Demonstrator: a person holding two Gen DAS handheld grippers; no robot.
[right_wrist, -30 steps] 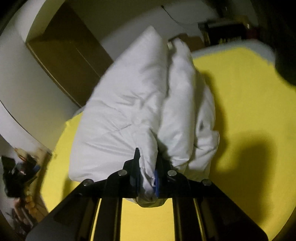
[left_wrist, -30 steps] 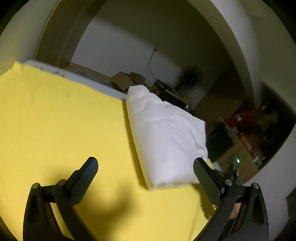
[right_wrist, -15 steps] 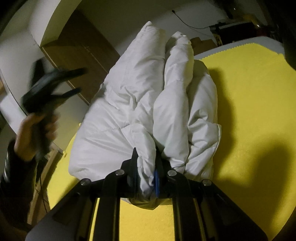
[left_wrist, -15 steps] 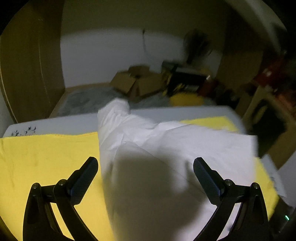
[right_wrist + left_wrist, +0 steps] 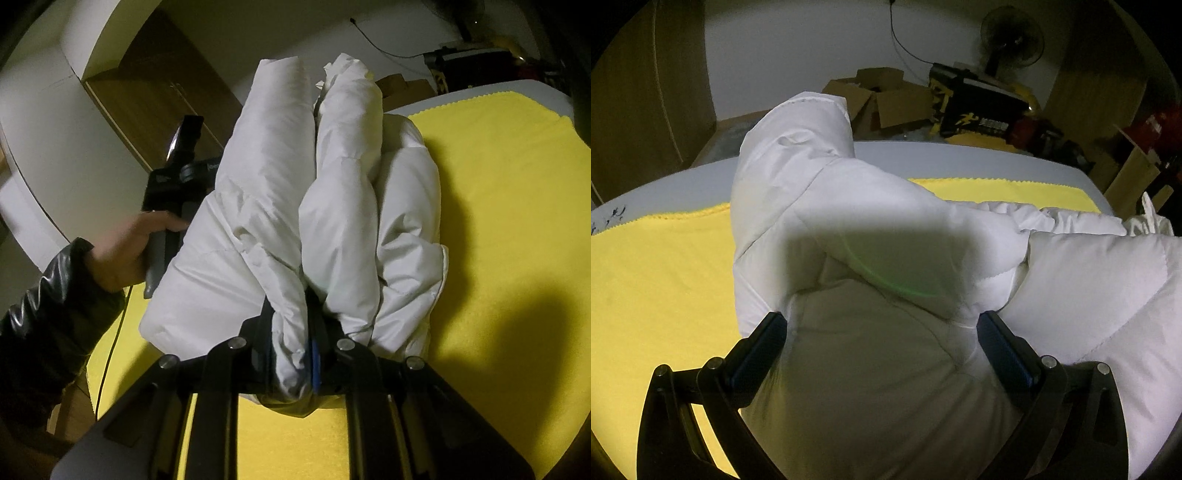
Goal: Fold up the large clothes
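L gripper, over bare yellow cloth a sec ago, now sat spread wide w/ white jacket bulging between its fingers, unpinched. R gripper stayed clamped on jacket's near fold.

Open cardboard boxes are seen at twelve o'clock behind the table, a standing fan at one o'clock, a wooden cabinet at ten o'clock.

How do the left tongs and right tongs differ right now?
The left tongs stand wide open; the right tongs are clamped shut. The left straddle a bulky mound of the white puffer jacket without pinching it; the right pinch a thin fold at its edge. Both are at the jacket.
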